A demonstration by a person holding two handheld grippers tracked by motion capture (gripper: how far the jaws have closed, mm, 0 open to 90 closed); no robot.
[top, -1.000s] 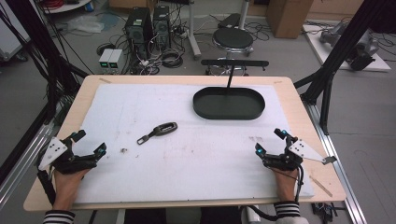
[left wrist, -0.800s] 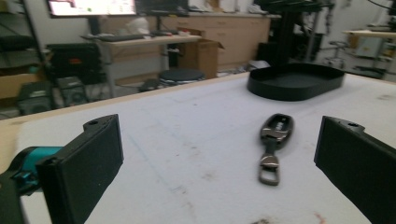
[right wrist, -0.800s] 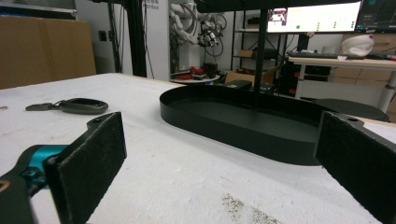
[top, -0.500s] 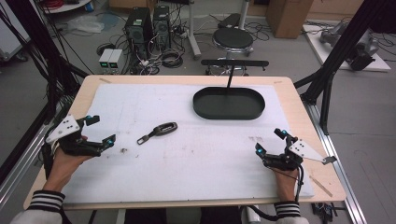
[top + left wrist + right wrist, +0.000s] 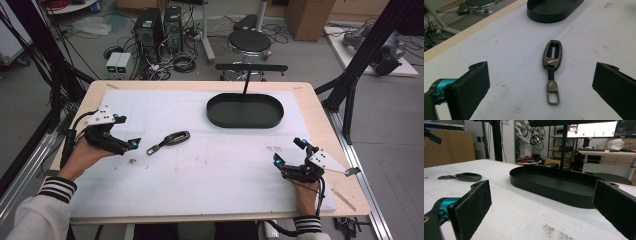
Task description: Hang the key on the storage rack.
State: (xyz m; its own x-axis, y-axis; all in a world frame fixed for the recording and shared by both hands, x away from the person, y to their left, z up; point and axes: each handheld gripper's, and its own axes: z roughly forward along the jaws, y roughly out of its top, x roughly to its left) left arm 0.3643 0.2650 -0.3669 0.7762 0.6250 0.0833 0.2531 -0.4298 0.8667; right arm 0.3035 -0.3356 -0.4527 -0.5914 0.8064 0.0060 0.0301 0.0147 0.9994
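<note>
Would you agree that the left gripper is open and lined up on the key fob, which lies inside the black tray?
Not quite: the key fob lies on the white mat, well apart from the black tray, as the high view shows. The rest holds: the left gripper is open and lined up on it.

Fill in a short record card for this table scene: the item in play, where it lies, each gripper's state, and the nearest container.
item: car key fob with a strap and metal clip
position: flat on the white table cover, untouched
left gripper: open, pointing at the fob, just short of its clip
right gripper: open, near the right front edge
container: black oval tray, nothing seen inside
</note>
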